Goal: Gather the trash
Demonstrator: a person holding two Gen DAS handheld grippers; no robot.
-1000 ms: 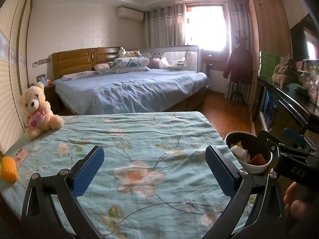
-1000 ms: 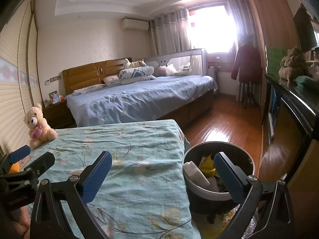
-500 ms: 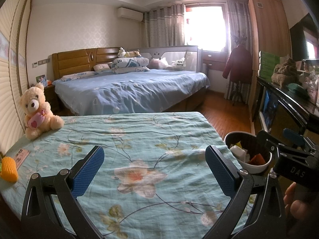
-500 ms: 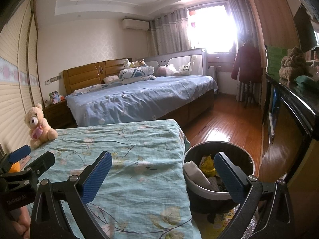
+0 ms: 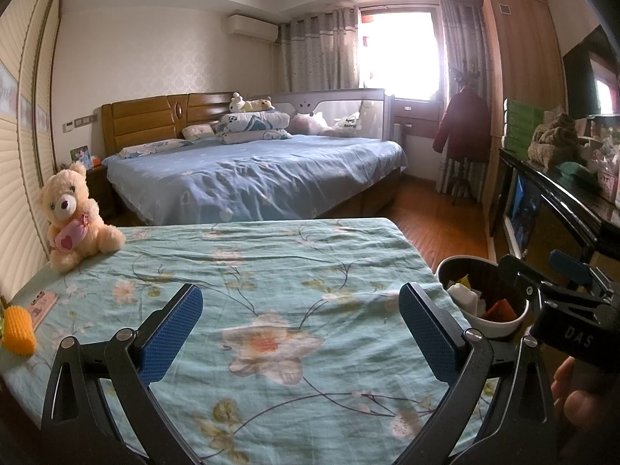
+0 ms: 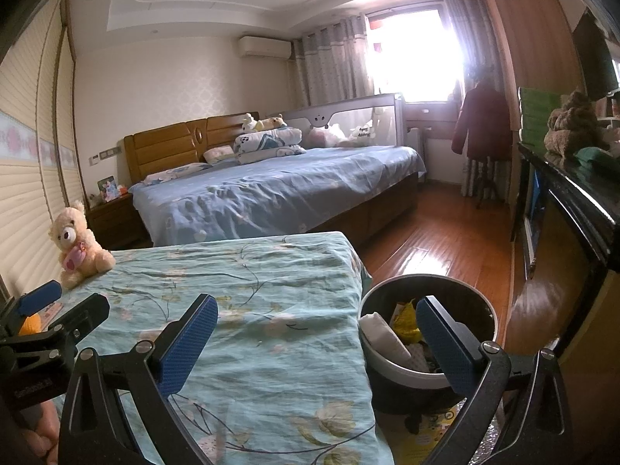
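yellow item (image 5: 17, 331) at far left edge of tabletop (image 5: 271, 271) | teddy bear (image 5: 71, 215) at back-left corner | left gripper (image 5: 300, 327) fingers spread, empty, above cloth | right gripper (image 6: 316, 343) fingers spread, empty | trash bin (image 6: 387, 364) holding trash on floor beside tabletop's right edge

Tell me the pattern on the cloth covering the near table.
Pale teal cloth with a floral print: peach-white blossoms on dark vines. Clearest in the left wrist view.
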